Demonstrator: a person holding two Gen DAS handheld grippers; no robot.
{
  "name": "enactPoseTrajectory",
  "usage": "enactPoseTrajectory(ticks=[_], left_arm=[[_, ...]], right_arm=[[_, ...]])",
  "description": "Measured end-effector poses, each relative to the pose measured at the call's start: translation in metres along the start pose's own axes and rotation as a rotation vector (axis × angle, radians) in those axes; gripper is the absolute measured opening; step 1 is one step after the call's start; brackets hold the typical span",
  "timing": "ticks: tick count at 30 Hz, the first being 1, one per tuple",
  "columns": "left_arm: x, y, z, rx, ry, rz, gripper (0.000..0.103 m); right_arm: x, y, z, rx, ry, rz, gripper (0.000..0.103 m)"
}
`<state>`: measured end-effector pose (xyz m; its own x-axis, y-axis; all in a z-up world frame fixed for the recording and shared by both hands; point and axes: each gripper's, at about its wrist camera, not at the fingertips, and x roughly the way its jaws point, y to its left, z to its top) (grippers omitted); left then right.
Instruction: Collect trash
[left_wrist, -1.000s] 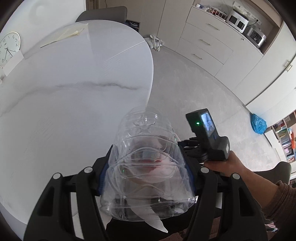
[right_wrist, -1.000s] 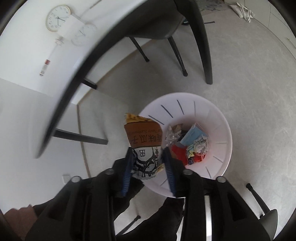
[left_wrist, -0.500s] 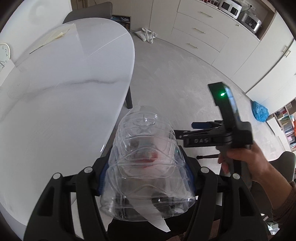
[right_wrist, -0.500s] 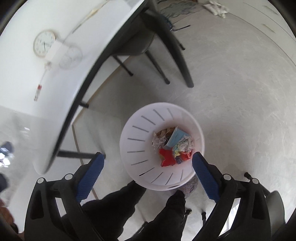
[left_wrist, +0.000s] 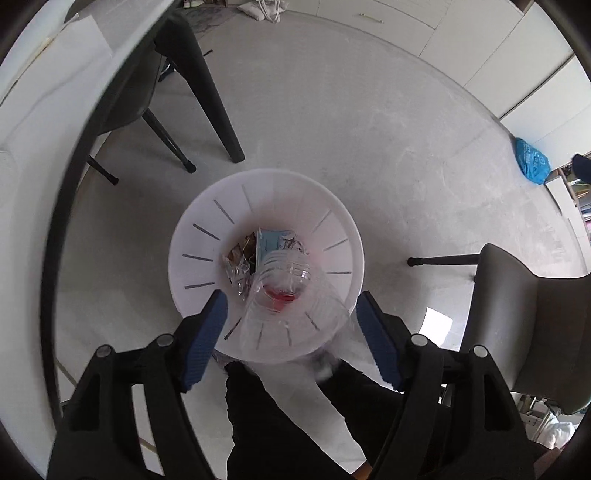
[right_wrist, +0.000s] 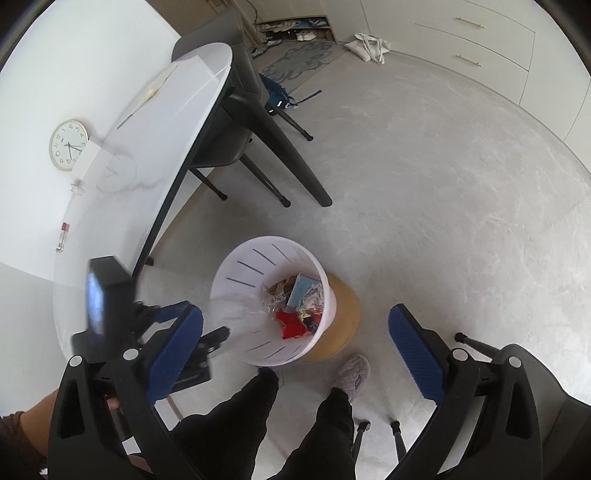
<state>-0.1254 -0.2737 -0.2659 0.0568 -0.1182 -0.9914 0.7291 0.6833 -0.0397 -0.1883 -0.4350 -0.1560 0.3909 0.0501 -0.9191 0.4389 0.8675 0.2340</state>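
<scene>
The left gripper (left_wrist: 291, 328) is standing wide open, the bottle (left_wrist: 291, 295) dropping between its pads toward the bin (left_wrist: 207, 229) directly below; the right gripper (right_wrist: 295, 339) is gaping empty. Best holding centred over the rim.

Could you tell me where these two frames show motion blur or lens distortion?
Left wrist view: the clear bottle between the open left gripper pads is smeared, as is the table edge; the bin stays fairly sharp. Right wrist view: the other gripper's screen at left is blurred, the clock is crisp. Both views bend straight lines strongly toward the rim.
</scene>
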Motion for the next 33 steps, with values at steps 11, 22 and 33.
enactPoseTrajectory(ticks=[11, 22, 33], left_arm=[[-0.007, 0.002, -0.003, -0.028, -0.004, -0.008, 0.08], [-0.173, 0.042, -0.006, -0.148, -0.281, 0.034, 0.089], [-0.366, 0.175, -0.014, -0.469, -0.607, 0.28, 0.095]], right_arm=[[0.001, 0.001, 0.0, -0.001, 0.02, -0.01, 0.1], [-0.057, 0.067, 0.029, -0.151, -0.152, -0.048, 0.1], [-0.147, 0.254, 0.11, -0.422, -0.453, -0.006, 0.101]])
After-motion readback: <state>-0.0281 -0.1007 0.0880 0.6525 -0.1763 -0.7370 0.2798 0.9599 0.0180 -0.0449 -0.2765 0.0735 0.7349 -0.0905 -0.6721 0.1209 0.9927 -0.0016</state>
